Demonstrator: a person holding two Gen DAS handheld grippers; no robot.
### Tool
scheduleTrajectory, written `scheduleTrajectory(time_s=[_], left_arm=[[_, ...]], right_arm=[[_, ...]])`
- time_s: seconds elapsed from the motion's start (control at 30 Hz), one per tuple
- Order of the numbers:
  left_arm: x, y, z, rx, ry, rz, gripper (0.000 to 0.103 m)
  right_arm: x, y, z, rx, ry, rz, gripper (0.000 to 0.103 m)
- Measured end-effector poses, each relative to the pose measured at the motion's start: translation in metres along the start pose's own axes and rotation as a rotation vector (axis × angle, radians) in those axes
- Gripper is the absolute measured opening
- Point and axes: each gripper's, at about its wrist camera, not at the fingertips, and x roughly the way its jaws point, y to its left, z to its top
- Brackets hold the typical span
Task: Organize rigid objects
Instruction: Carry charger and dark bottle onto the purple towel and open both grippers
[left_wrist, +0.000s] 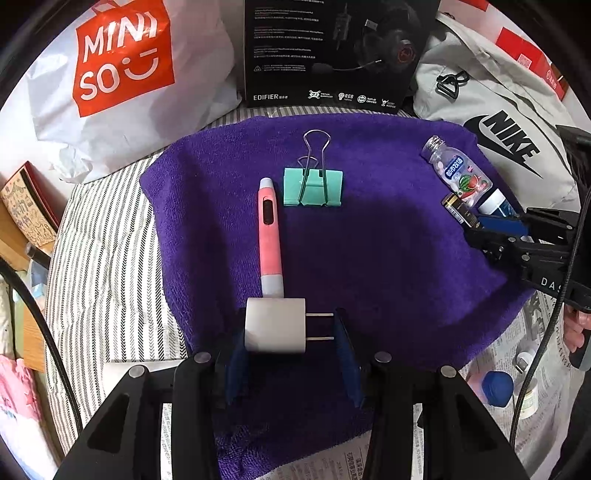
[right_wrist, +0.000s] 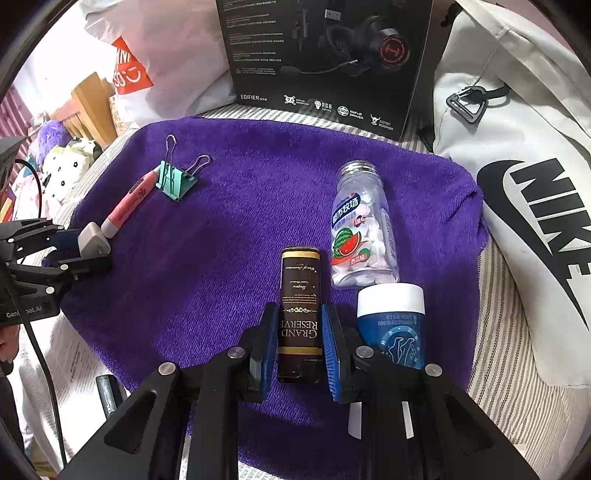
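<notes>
A purple towel (left_wrist: 388, 266) (right_wrist: 229, 229) carries the objects. My left gripper (left_wrist: 290, 332) (right_wrist: 79, 254) is shut on a white charger plug (left_wrist: 275, 325) (right_wrist: 92, 240); one pad presses its body, the other its prong tips. The plug's back touches a pink pen (left_wrist: 269, 229) (right_wrist: 125, 206), beside a green binder clip (left_wrist: 313, 186) (right_wrist: 175, 182). My right gripper (right_wrist: 299, 314) (left_wrist: 476, 227) is shut on a dark brown "Grand Reserve" box (right_wrist: 300, 291) (left_wrist: 458, 212) lying flat. A clear tablet bottle (right_wrist: 364, 229) (left_wrist: 460, 173) and a blue-and-white jar (right_wrist: 393, 321) (left_wrist: 495, 205) lie just right of it.
A black headset box (left_wrist: 332, 55) stands behind the towel, with a white Miniso bag (left_wrist: 118, 74) to its left and a white Nike bag (right_wrist: 517, 184) to its right. Striped bedding (left_wrist: 103, 258) and newspaper surround the towel. A blue cap (left_wrist: 496, 387) lies near the right front.
</notes>
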Motion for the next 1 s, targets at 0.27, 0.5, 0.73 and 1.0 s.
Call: scheduleTrajectory(time_s=[0.27,0.5,0.73,1.0], left_arm=[[0.000,-0.005,-0.002,0.024,0.002,0.025,0.042],[-0.008,-0.006,-0.008,0.026,0.042,-0.006,0.052],[-0.040,-0.010,-0.023,-0.049,0.007,0.007,0.055],[-0.075,-0.054,-0.060,-0.038,-0.030,-0.045,0.065]], right_arm=[[-0.001,0.001,-0.003,-0.009,-0.007,0.000,0.024],[-0.006,-0.002,-0.008,0.000,0.007,0.041,0.032],[-0.041,-0.005,-0.025,0.065,-0.022,0.072,0.040],[-0.109,-0.001,-0.074,0.119,-0.136,0.076,0.055]])
